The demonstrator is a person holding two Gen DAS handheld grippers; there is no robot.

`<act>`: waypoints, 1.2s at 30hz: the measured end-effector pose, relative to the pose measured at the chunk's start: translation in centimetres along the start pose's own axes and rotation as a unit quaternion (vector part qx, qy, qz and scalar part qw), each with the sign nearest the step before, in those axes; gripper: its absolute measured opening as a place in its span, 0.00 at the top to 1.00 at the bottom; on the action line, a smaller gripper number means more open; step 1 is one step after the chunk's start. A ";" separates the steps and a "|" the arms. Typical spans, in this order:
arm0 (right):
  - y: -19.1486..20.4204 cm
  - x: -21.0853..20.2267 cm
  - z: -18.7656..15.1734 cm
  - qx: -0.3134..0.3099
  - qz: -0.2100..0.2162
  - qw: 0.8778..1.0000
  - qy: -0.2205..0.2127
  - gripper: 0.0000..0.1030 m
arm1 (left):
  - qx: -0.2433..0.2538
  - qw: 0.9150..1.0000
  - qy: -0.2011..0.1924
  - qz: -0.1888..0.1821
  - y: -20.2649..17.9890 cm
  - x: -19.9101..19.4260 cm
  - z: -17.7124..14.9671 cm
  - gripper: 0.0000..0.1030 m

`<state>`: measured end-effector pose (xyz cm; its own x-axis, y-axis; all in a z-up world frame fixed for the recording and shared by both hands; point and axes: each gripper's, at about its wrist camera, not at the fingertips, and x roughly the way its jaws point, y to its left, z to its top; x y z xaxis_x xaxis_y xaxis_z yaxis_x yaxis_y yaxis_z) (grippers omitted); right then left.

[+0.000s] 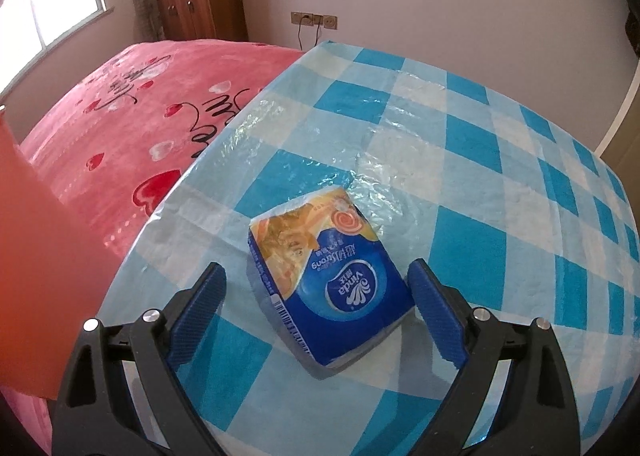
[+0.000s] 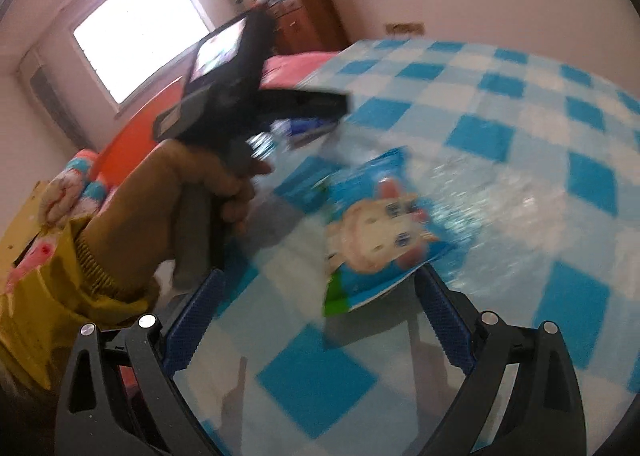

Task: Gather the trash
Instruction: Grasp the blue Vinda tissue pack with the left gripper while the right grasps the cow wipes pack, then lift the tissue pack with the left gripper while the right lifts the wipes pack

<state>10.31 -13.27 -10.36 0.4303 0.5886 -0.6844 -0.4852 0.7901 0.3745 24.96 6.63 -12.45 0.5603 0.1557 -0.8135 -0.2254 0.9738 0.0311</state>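
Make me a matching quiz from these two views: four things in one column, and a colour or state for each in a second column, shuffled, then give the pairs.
Column one:
1. tissue pack
2. cartoon snack packet
3. bedspread
4. left hand-held gripper

Column two:
A. pink with red hearts
B. open, fingers either side of a pack
C. dark blue with white Vinda logo
D. light blue, printed with a cartoon face

Pairs: 1-C, 2-D, 3-A, 4-B
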 end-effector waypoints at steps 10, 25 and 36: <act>-1.5 1.5 1.5 -0.001 -0.077 0.997 -0.020 0.08 | 0.001 1.000 -0.016 -0.002 -0.4 -0.4 0.1 0.43; -1.7 4.4 2.6 -0.023 -0.120 0.993 0.008 0.18 | 0.006 0.999 -0.015 -0.038 0.4 -1.9 -1.0 0.60; -1.1 4.4 2.5 -0.040 -0.127 0.991 0.006 0.47 | 0.008 0.998 -0.015 -0.062 1.1 -3.3 -2.9 0.63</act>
<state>14.69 -11.12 -12.20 0.5371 0.3708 -0.7577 -0.4220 0.8958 0.1392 20.52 6.65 -11.40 0.6065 0.0385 -0.7941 -0.1400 0.9884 -0.0590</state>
